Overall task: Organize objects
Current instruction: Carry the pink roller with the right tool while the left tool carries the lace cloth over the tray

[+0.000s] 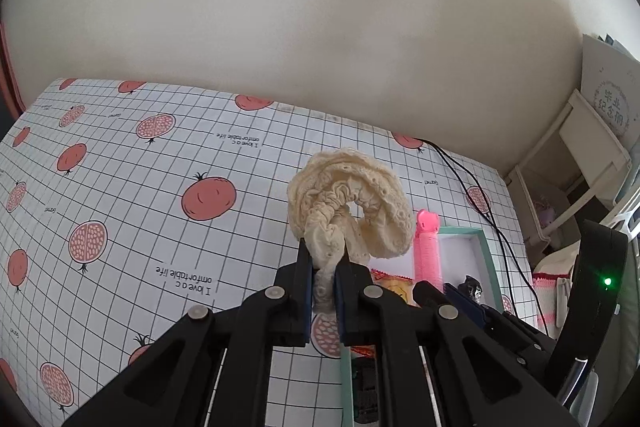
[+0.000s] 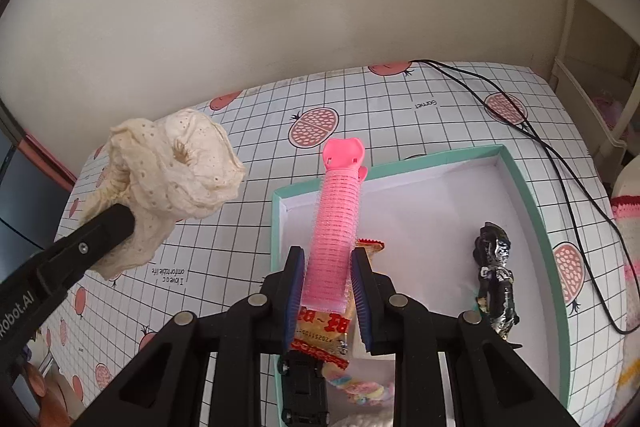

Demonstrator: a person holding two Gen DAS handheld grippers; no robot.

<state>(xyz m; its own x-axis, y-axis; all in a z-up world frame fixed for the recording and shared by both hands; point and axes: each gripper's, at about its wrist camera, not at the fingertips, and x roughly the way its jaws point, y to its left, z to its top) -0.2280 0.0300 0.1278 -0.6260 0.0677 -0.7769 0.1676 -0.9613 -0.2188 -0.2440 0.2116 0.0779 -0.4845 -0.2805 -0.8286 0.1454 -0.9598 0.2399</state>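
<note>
Your left gripper [image 1: 323, 269] is clamped on the cream scrunchie [image 1: 352, 203], its jaws pinched narrow on one gathered edge, so the rest of the ring fans out above the fingertips. It hangs in the air over the tablecloth [image 1: 120, 187], left of the box [image 1: 486, 255] and clear of it. From the right wrist view you see the same scrunchie [image 2: 176, 171] bunched at the tip of that left gripper [image 2: 120, 219], well to the left of the box's near corner.

Your right gripper [image 2: 328, 279] holds the pink roller [image 2: 338, 227] by its lower end, the blue pads [image 2: 294, 291] pressed against both sides. The roller stands nearly upright, its smooth pink clip end on top, and it sits above the box [image 2: 532, 195] at its left side. In the left wrist view the roller [image 1: 427, 247] rises just beside the scrunchie, in front of the box's far wall.

Inside the white-lined box, a snack packet [image 2: 324, 331] lies under the roller, a black toy car [image 2: 306, 387] sits at the near left, a pastel braided piece [image 2: 360, 389] lies beside the car, and a dark figurine [image 2: 496, 279] lies along the right side. A black cable [image 2: 532, 131] runs across the tablecloth behind the box.
</note>
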